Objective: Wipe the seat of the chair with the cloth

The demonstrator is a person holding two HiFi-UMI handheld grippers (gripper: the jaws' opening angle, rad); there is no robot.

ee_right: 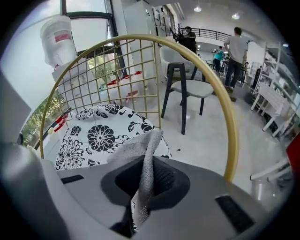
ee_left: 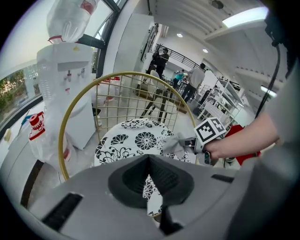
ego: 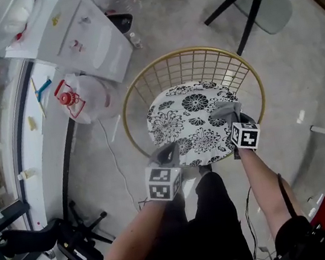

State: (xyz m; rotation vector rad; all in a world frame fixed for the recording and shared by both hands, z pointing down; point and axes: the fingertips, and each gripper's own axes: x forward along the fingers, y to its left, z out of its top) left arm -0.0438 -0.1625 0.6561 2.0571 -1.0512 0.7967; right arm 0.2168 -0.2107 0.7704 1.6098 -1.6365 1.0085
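Grey cloth (ee_right: 140,157) is pinched in my right hand-held gripper (ee_right: 149,176). Its jaws are clamped on a fold, so a loose flap sticks out past the tips. I take that flap as the working end, left free to lie flat on the seat (ego: 183,107) rather than bunch up. From the head view this hand-held gripper sits over the near right part of the floral seat, with the flap low over the pattern. Whether the flap actually touches the seat I cannot tell.

My left hand-held gripper (ego: 167,153) has its jaws together with nothing between them. It hangs at the seat's near left edge, apart from the cloth. I judge it is parked there to keep out of the wiping path, though it is close enough to steady things if needed.

I come at the seat from its open front because the gold wire back (ego: 183,50) curves round the far side and both flanks.

The wipe looks to be at an early stage, with most of the seat lying beyond the cloth. Next I would press the flap down and sweep it across. The flap should stay clear of the wires, where it could snag.
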